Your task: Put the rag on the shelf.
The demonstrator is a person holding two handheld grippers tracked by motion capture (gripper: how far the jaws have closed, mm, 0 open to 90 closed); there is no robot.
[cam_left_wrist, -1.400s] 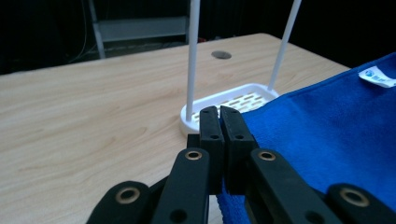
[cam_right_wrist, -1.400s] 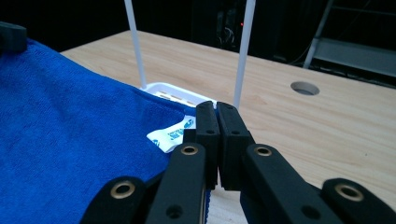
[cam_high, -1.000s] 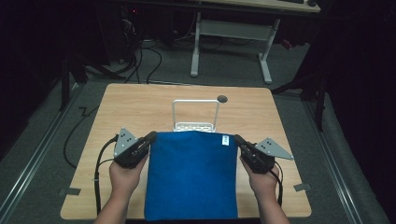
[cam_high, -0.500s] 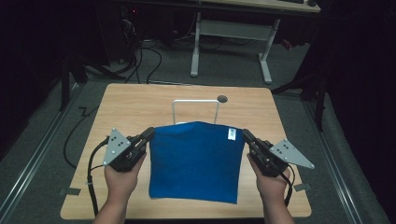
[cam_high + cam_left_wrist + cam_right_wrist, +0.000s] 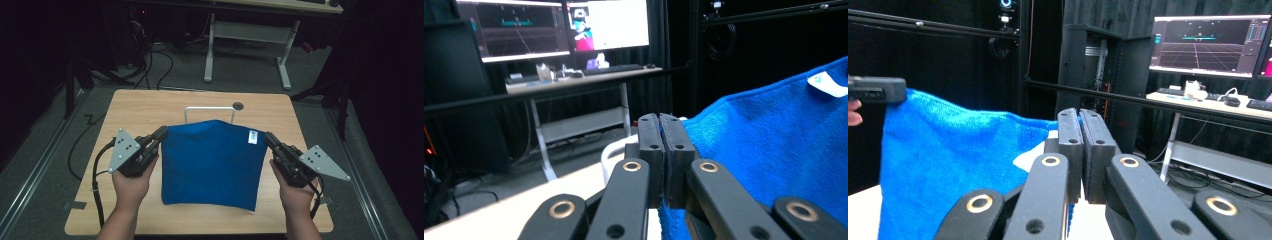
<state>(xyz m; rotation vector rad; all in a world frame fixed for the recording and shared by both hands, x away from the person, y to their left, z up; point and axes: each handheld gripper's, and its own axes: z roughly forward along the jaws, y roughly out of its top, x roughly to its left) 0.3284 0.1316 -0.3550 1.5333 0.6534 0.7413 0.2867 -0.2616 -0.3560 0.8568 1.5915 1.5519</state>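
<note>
Blue towel [image 5: 212,165] held up by its two top corners, left tool [image 5: 159,136] clenched on the left corner, right tool [image 5: 270,140] clenched on the right one. Both gripper views show jaws pressed together with terry cloth pinched between them: left tool [image 5: 659,150], right tool [image 5: 1080,150].

Change since a second ago: towel lay flatter and lower toward the person, top edge well short of the white wire rack [image 5: 210,112]. Now the top edge is raised and pushed forward, covering most of the rack; only its top bar and upper corners show above the cloth. Hands have spread slightly and moved forward. Bottom hem hangs over the tabletop [image 5: 150,105], near the front edge, cannot tell if it touches. White label [image 5: 252,137] sits near the upper right corner, facing up.

Judgement: the work looks like draping the towel over the rack; the lift-and-carry step is under way, cloth is close to the bar but not yet over it. Next probably needs more height and forward travel, then let go.

Containers: none on the tabletop. Rack carries nothing yet. Small round grommet hole [image 5: 238,106] in the tabletop just behind the rack, nothing in it as far as visible.
</note>
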